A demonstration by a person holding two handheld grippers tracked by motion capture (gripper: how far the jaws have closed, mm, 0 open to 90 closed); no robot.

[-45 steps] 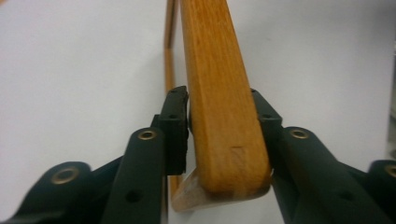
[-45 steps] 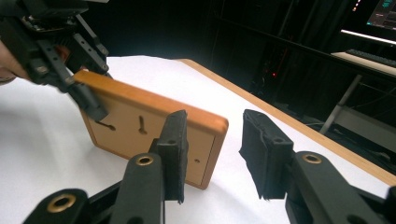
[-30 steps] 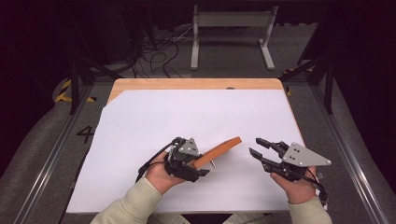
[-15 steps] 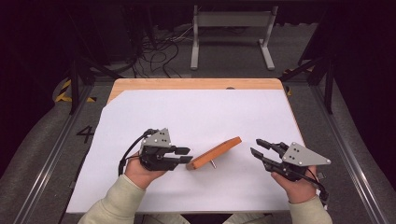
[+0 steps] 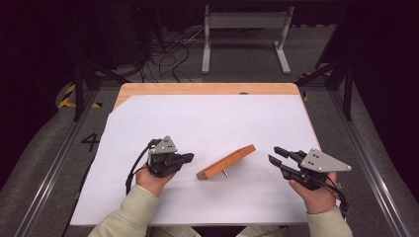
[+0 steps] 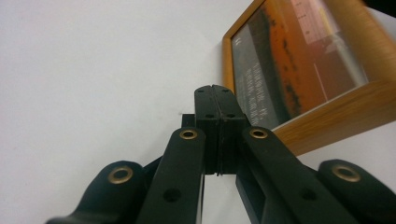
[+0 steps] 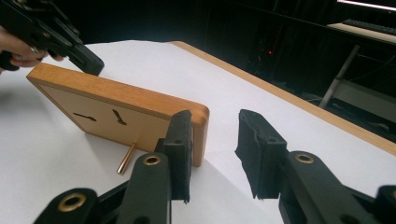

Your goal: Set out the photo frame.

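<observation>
From the high view, your left gripper [image 5: 184, 158] sits just left of the wooden picture frame [image 5: 226, 162], which stands propped near the middle of the white sheet [image 5: 207, 118]; your right gripper [image 5: 276, 155] waits well to its right.

In the left gripper view, your jaws are pressed together, empty, beside the frame's glazed front [image 6: 299, 56].

In the right gripper view, your jaws stand wide behind the frame's back [image 7: 107, 119], propped on a brass peg [image 7: 126, 158]. Nudge it and it could topple.

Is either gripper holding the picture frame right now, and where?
No. The left gripper is shut on nothing, the right gripper is open; the frame stands free.
</observation>
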